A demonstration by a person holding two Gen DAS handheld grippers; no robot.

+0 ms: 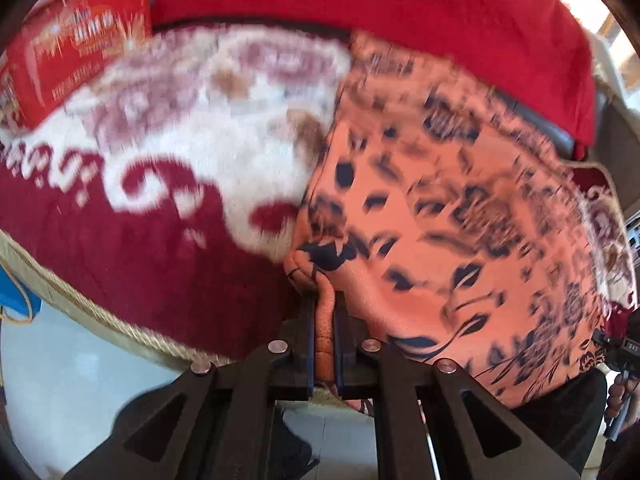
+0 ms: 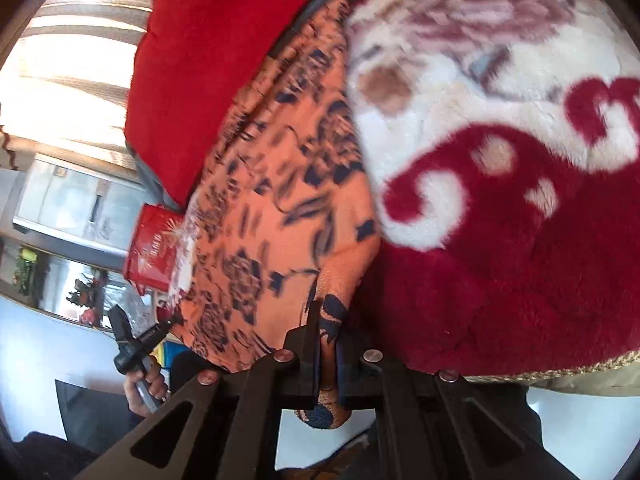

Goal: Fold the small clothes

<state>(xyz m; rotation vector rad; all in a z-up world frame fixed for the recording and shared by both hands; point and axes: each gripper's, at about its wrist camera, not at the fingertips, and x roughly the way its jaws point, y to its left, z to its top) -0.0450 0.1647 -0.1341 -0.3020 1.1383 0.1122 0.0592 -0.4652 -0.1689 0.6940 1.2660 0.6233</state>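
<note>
An orange garment with a dark blue floral print [image 1: 460, 216] lies spread over a plush red and cream blanket [image 1: 132, 240]. My left gripper [image 1: 325, 300] is shut on one bunched edge of the garment at its near side. My right gripper [image 2: 329, 320] is shut on another edge of the same garment [image 2: 280, 200], with cloth hanging out below the fingers. The left gripper and the hand holding it show in the right wrist view [image 2: 132, 344]. The right gripper shows at the edge of the left wrist view [image 1: 620, 352].
A bright red cushion [image 1: 380, 8] lies behind the garment. A red printed bag [image 1: 80, 48] sits at the blanket's far left; it also shows in the right wrist view [image 2: 154, 248]. The blanket's braided hem [image 1: 80, 308] marks its near edge above a pale floor [image 1: 60, 380].
</note>
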